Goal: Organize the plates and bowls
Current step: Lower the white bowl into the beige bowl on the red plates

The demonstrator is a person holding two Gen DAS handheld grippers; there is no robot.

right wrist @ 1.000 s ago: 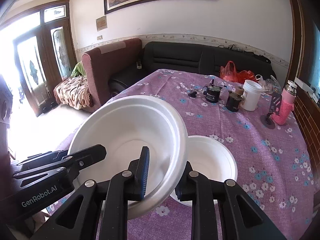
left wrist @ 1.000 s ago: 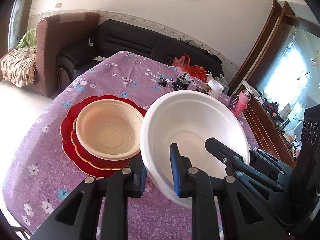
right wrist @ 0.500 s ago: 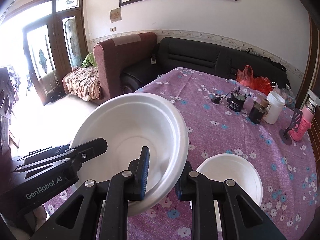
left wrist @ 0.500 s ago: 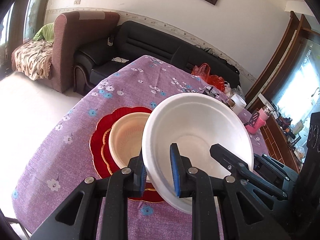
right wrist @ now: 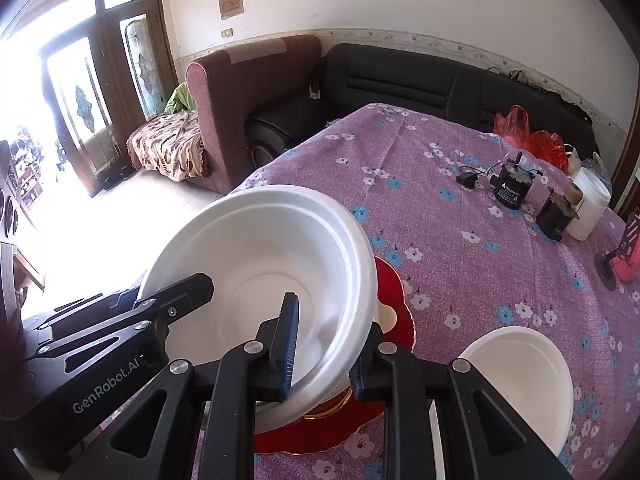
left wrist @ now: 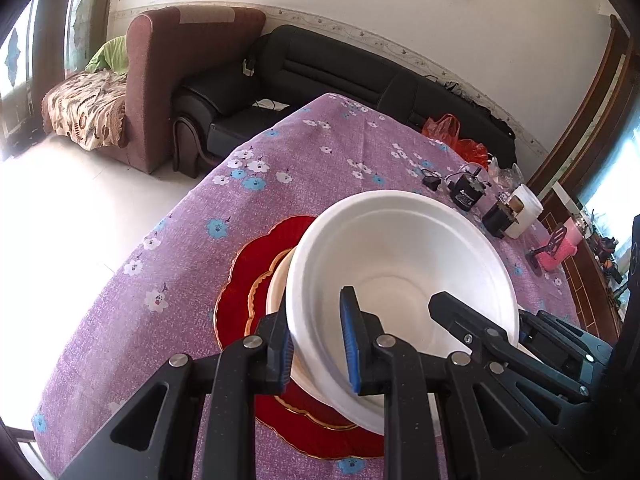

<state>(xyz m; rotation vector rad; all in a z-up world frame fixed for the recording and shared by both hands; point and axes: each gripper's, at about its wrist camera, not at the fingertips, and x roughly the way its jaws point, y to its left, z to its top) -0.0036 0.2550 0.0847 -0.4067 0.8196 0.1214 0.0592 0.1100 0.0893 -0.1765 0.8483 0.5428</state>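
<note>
I've got the big white bowl (left wrist: 404,264) pinched from both sides, left tool (left wrist: 316,344) clamped on its near-left rim, right tool (right wrist: 320,344) clamped on the opposite rim, one pad inside the wall and one outside on each. It hangs just above the cream bowl (left wrist: 278,284), which sits on the red plates (left wrist: 248,276) on the worktop (left wrist: 280,184). To nest it cleanly I want to level the rim, since it tips toward me, centre it over the cream bowl, then lower with both tools together so neither side drags. Foam is light and soft, I'd guess, so a gentle squeeze and a simultaneous release. From the right view, another white bowl (right wrist: 520,376) waits on the cloth just right of my right tool, near the plates.
</note>
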